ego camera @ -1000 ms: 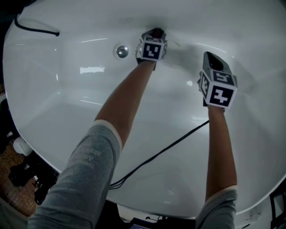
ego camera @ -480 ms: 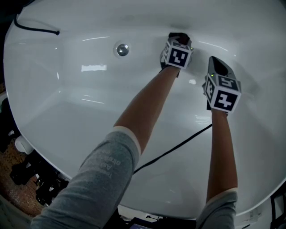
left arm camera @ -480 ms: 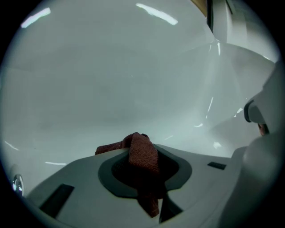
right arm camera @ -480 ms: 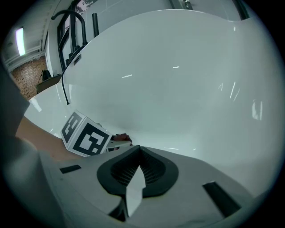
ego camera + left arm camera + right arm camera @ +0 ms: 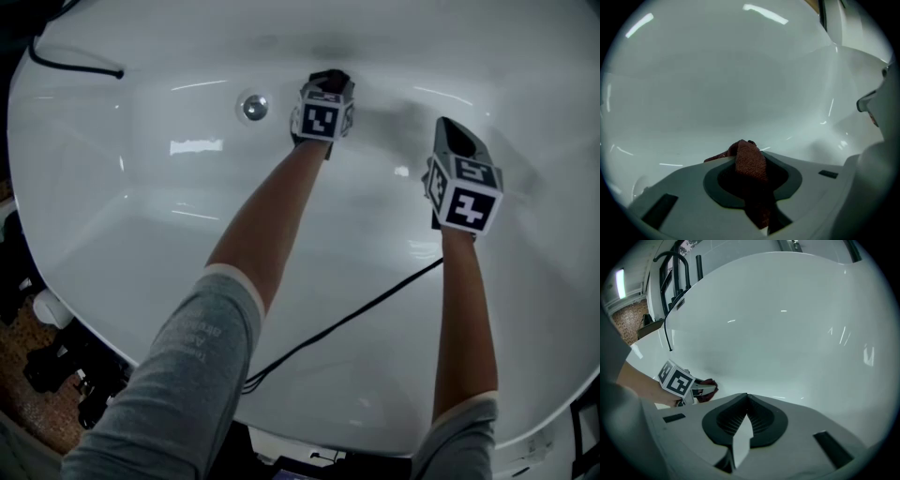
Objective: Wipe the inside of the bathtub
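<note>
Left gripper back toward the drain

The left gripper (image 5: 327, 81), clamped on the dark red cloth (image 5: 750, 161), swung rightward along the bathtub (image 5: 141, 234) far wall half a second ago, close to the right gripper (image 5: 451, 128); it has now come back left and sits near the drain (image 5: 254, 106), about where it was a second ago, with a wider gap to the right gripper. The forearm and grey sleeve (image 5: 178, 375) swung back left too, covering more of the black cable (image 5: 366, 305)
</note>
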`<act>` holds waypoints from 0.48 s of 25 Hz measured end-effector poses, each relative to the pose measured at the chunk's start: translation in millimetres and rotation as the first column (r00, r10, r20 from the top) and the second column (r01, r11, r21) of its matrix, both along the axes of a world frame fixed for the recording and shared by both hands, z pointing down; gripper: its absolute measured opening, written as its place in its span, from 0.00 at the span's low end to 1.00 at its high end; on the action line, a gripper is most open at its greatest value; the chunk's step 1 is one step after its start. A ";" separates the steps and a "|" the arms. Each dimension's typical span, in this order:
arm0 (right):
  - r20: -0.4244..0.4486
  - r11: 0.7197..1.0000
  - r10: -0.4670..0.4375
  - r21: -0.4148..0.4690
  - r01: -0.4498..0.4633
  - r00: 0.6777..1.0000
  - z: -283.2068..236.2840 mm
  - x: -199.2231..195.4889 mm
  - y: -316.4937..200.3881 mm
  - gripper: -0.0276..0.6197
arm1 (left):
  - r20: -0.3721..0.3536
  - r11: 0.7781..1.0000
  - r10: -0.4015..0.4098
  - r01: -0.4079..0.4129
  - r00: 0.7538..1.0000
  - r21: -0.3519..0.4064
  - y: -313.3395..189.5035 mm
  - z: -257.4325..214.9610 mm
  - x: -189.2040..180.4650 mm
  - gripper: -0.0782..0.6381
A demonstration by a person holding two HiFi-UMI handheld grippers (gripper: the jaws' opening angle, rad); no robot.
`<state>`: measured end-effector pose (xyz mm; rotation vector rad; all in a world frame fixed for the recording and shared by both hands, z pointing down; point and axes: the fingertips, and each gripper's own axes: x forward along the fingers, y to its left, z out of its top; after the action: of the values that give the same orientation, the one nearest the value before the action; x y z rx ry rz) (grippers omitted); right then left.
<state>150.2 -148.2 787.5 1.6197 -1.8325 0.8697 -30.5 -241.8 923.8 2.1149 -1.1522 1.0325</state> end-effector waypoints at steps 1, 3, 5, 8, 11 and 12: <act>0.002 1.000 0.001 0.000 -0.001 1.000 -0.2 -1.0 -0.9 0.05 | 0.012 1.000 -0.022 0.022 1.000 -0.005 -3.4 0.9 -15.9 0.24; 0.005 1.000 0.000 0.002 0.000 1.000 -0.4 -2.7 -2.2 0.05 | 0.019 0.999 -0.049 0.049 0.999 -0.009 -6.9 1.4 -33.7 0.24; 0.005 1.000 0.001 0.002 -0.001 1.000 0.3 -3.4 -1.9 0.05 | 0.023 0.997 -0.077 0.077 0.997 -0.007 -6.3 2.7 -36.3 0.24; 0.003 1.000 -0.001 -0.003 0.001 1.000 1.5 -3.5 0.0 0.05 | -0.005 0.997 -0.082 0.082 0.997 -0.015 0.4 2.8 -11.5 0.24; 0.005 1.000 -0.003 -0.001 0.003 1.000 1.4 -3.0 -0.2 0.05 | -0.045 1.000 -0.002 0.001 0.999 -0.009 10.1 -1.1 39.6 0.24; 0.004 1.000 -0.005 0.000 0.005 1.000 1.0 -3.5 0.1 0.05 | -0.052 1.000 0.027 -0.028 0.998 -0.010 15.4 -1.7 56.6 0.24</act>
<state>146.7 -148.1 788.5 1.6144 -1.8384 0.8717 26.1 -226.4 922.0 2.1419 -1.0929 0.9876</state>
